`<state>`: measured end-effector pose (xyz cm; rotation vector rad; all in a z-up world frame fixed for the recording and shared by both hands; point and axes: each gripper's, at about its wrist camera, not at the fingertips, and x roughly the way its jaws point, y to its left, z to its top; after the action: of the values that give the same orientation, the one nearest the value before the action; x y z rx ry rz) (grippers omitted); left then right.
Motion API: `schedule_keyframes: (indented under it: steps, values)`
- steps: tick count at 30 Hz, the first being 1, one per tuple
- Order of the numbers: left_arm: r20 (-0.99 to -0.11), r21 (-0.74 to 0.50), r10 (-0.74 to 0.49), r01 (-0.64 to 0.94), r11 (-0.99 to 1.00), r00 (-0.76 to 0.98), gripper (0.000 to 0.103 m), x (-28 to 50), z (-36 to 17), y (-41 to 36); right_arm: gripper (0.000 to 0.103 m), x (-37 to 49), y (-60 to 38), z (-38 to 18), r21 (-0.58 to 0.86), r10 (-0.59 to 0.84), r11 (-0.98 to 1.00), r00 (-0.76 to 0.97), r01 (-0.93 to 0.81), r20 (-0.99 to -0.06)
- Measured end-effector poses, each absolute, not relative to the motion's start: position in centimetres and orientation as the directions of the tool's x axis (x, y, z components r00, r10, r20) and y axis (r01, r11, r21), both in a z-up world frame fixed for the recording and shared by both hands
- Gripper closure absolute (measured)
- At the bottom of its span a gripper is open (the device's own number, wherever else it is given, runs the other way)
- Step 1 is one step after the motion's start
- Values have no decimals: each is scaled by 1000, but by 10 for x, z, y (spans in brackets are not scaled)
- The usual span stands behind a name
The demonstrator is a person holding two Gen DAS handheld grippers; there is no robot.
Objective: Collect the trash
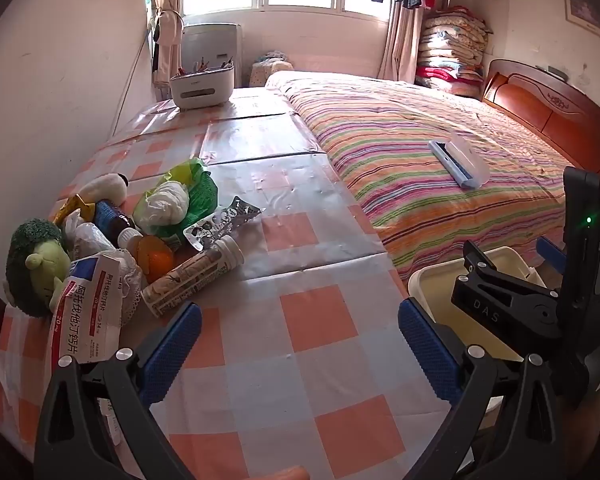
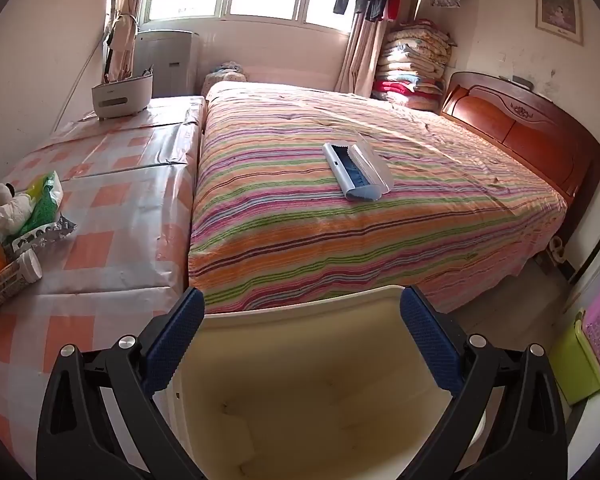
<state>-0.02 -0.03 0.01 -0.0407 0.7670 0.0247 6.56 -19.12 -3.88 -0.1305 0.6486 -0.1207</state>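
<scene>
A heap of items lies at the left of the checked table (image 1: 308, 312): a printed tube with a white cap (image 1: 194, 276), a medicine box (image 1: 90, 312), an empty blister sheet (image 1: 220, 226), a green bag with a white wad (image 1: 180, 200), an orange bottle (image 1: 156, 258) and two plush toys. My left gripper (image 1: 300, 344) hovers open over the table, right of the heap, with nothing between its fingers. A cream bin (image 2: 320, 384) stands beside the table. My right gripper (image 2: 302, 340) is open above the bin's mouth, empty. The right gripper's body (image 1: 540, 300) shows over the bin (image 1: 432, 280).
A bed with a striped cover (image 2: 360, 216) fills the room right of the table, with a grey-blue case (image 2: 358, 176) on it. A white pencil holder (image 1: 202, 84) sits at the table's far end. Green and pink baskets (image 2: 588, 344) stand on the floor at right.
</scene>
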Motion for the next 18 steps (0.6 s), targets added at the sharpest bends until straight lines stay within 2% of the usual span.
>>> schedule_keyframes:
  steps: [18]
  values:
    - [-708, -25, 14, -45, 999, 706, 7, 1, -5, 2, 6, 66, -188, -39, -164, -154, 984, 792, 69, -590]
